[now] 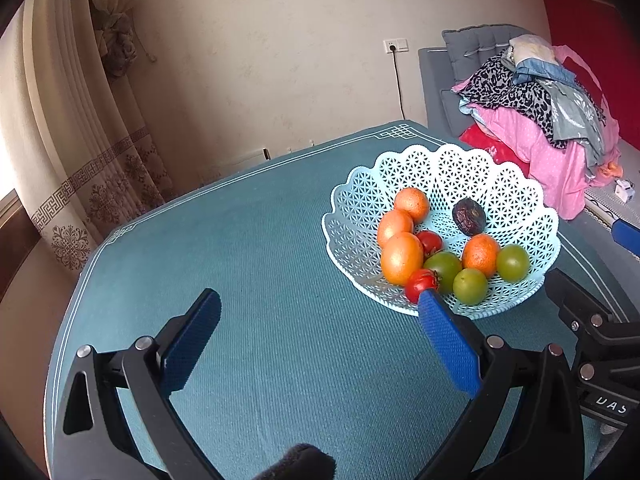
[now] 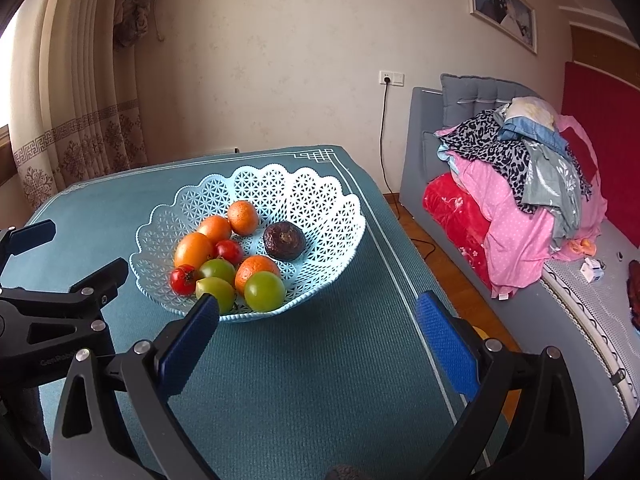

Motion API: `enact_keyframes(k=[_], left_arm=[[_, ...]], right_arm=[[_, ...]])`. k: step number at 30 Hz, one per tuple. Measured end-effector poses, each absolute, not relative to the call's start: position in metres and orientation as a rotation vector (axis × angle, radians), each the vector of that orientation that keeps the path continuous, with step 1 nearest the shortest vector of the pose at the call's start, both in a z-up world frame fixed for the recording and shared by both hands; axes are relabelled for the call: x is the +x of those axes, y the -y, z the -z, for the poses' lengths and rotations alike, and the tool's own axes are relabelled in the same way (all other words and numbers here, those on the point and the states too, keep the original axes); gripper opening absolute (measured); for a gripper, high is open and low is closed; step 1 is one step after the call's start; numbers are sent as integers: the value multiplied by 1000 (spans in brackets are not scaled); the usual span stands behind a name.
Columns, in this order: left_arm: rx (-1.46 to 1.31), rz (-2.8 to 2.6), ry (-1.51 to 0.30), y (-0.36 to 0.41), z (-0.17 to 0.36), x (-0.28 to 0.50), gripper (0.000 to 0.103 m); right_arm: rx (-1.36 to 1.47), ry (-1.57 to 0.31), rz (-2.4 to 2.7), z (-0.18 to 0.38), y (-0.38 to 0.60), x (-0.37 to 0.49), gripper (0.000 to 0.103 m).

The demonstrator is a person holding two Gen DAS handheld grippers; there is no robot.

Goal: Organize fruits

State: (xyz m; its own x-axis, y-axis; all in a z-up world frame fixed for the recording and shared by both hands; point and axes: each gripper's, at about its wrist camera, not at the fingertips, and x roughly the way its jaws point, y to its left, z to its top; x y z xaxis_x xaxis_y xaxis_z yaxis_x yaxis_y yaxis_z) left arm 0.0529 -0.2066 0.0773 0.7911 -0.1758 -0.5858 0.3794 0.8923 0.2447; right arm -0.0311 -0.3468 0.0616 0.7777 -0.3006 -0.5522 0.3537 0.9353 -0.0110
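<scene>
Both my claws, left (image 1: 320, 336) and right (image 2: 318, 334), hang apart, empty; I should approach the basket (image 2: 320, 200) slowly, pinching one fruit gently.

Home, looks like a bedroom or living room. Patterned beige curtain (image 2: 76, 92) with a tie-back at 10 o'clock by a bright window. Plain cream wall, socket (image 2: 391, 77) with a black cord plugged in at 1 o'clock, framed photo (image 2: 503, 6) higher up at 2. Grey padded sofa or daybed (image 2: 476, 96) at 3 o'clock, piled with loose clothes and bedding (image 2: 516, 184). Teal tablecloth (image 2: 304, 380) on the table, wood floor beside it.
</scene>
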Motion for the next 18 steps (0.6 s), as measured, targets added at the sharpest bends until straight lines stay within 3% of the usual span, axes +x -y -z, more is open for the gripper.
enact_keyframes(k=[18], left_arm=[[398, 323, -558, 216, -77, 47, 100]], right_arm=[[98, -594, 359, -56, 349, -32, 98]])
